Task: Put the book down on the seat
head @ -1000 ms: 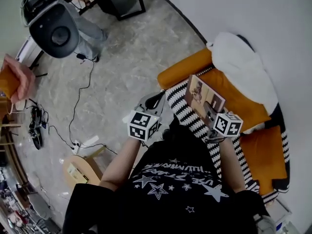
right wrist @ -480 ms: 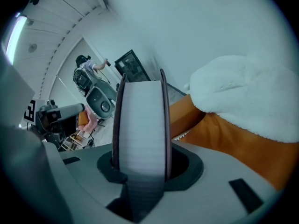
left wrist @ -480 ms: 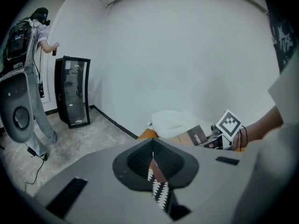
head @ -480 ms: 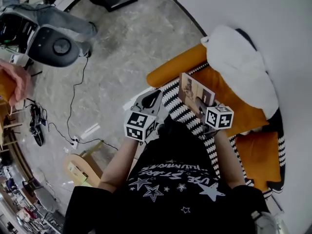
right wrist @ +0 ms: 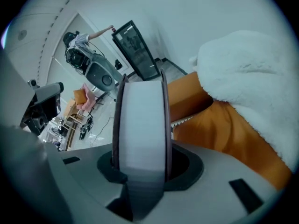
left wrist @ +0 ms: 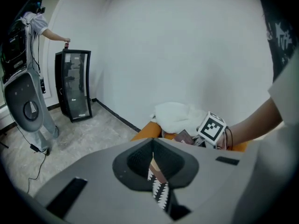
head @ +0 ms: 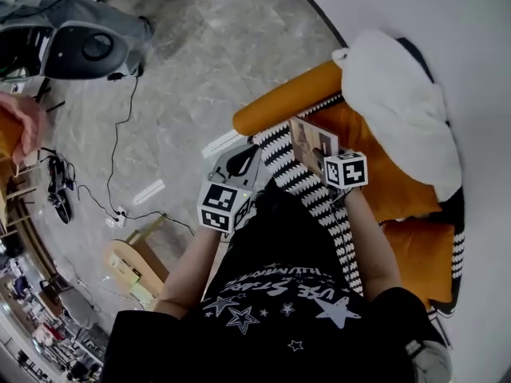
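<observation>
My right gripper is shut on a book with a brown picture cover. It holds the book tilted, just above the black-and-white patterned throw on the orange seat. In the right gripper view the book stands edge-on between the jaws, its pale page block facing me. My left gripper hangs shut and empty at the seat's front left edge, over the floor. The left gripper view looks across at the book and at the right gripper's marker cube.
A white fluffy cushion lies at the back of the seat, and an orange armrest bounds its far side. Cables and a wooden stool are on the marble floor. A person stands by a black cabinet.
The right gripper has sunk towards the seat with the book, which now tilts lower over the patterned throw. The left gripper has dropped a little too.
</observation>
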Demonstrator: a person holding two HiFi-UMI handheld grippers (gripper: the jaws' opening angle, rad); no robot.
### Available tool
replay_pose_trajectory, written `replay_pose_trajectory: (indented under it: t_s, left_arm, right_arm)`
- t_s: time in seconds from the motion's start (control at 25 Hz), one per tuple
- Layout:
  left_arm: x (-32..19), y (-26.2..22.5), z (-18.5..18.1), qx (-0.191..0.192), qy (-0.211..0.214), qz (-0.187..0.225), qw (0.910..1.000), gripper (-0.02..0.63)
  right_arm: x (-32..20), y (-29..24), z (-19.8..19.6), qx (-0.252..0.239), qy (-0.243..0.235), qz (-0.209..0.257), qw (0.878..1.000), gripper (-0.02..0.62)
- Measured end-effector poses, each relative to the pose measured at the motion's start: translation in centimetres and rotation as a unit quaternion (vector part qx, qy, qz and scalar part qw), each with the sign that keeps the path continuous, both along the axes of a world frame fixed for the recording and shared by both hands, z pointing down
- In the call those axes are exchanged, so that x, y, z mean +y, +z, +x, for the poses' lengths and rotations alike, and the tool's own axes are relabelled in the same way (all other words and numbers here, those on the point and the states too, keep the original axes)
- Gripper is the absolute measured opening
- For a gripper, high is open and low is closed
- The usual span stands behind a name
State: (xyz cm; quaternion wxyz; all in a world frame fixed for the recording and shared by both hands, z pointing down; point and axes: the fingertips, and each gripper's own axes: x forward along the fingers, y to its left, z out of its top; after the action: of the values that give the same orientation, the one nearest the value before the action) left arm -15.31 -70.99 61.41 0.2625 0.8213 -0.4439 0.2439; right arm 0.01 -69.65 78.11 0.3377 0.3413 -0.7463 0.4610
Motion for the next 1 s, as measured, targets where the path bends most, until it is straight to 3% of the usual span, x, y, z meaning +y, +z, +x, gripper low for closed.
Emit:
replay_pose_trajectory:
  t_s: [0.32, 0.52, 0.76, 1.0]
  left_arm:
    - [0.1, 2.4, -1.2, -0.004, -0.017, -0.018, 0.9997, 0.009]
    - [-0.9, 1.6, -0.9, -0.001, -0.029, -0.026, 0.9993, 0.009]
    - [-0.2, 1.7, -2.1, 0.002, -0.039, -0.018, 0.9991, 0.009]
    - [0.0, 0.3, -3.4, 0.007, -0.041, 0.001, 0.9991, 0.009]
  right_arm:
    - [-0.4, 4.7, -0.6, 0.047, -0.058, -0.049, 0.996, 0.153]
    - [-1.7, 5.0, -0.5, 0.052, -0.083, -0.067, 0.993, 0.155]
    - [-4.6, 4.3, -1.1, 0.046, -0.025, -0.027, 0.998, 0.183]
    - [-5.2, 2.2, -0.1, 0.071, -0.01, -0.004, 0.997, 0.207]
